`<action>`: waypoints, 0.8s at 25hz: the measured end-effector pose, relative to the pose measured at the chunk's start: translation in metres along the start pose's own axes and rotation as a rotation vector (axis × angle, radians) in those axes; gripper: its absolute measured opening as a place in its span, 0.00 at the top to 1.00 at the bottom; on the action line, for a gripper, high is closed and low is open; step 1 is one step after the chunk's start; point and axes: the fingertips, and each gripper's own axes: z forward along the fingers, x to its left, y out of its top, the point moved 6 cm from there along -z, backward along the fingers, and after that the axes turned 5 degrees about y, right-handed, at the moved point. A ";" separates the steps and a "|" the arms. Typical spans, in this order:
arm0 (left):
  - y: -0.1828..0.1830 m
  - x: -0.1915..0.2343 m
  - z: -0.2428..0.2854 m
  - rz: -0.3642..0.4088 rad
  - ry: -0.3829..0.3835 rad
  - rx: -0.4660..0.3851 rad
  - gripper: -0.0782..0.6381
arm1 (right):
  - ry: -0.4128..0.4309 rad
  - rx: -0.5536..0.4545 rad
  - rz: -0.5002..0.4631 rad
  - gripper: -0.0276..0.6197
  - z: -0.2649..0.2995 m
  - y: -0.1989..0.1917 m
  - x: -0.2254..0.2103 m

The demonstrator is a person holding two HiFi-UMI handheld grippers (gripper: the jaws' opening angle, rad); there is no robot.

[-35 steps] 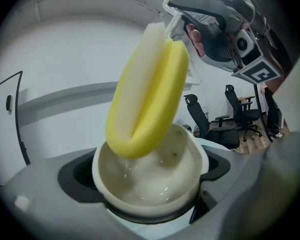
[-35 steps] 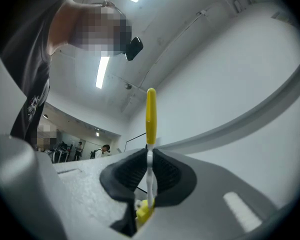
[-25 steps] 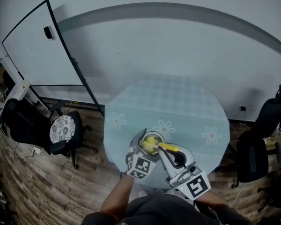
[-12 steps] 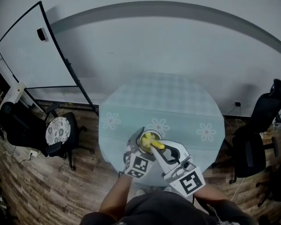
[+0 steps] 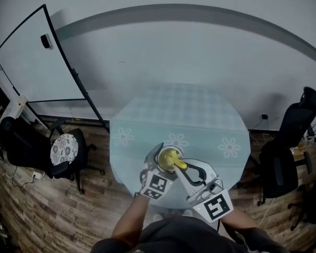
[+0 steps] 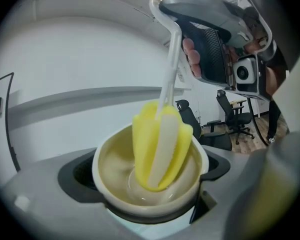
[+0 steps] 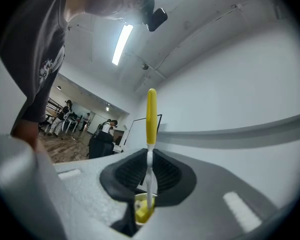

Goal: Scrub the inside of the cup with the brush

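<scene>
Brush [image 6: 160, 144] head inside cup [image 6: 112, 176], frame centre.
Left gripper [image 5: 166, 161] fingers clamp cup; right gripper [image 7: 149, 184] fingers clamp brush handle.

Right tongs [image 5: 186, 168] moved in closer to the cream round cup [image 6: 140, 204]. Yellow sponge brush with white stem [image 6: 160, 144] tipped from a low slant to a steeper angle, handle drawn in over the cup.
</scene>
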 end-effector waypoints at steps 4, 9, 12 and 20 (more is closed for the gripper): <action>0.000 -0.007 0.001 0.018 -0.011 0.011 0.10 | 0.003 0.033 0.016 0.90 -0.001 0.002 0.003; 0.005 -0.013 -0.006 0.015 -0.010 0.009 0.10 | 0.017 0.022 0.033 0.90 -0.008 0.011 0.011; 0.008 -0.013 -0.008 0.016 -0.013 0.007 0.10 | 0.022 0.005 0.045 0.90 -0.008 0.015 0.015; 0.012 -0.013 -0.010 0.029 -0.015 0.006 0.10 | 0.044 -0.009 0.057 0.90 0.004 0.017 0.020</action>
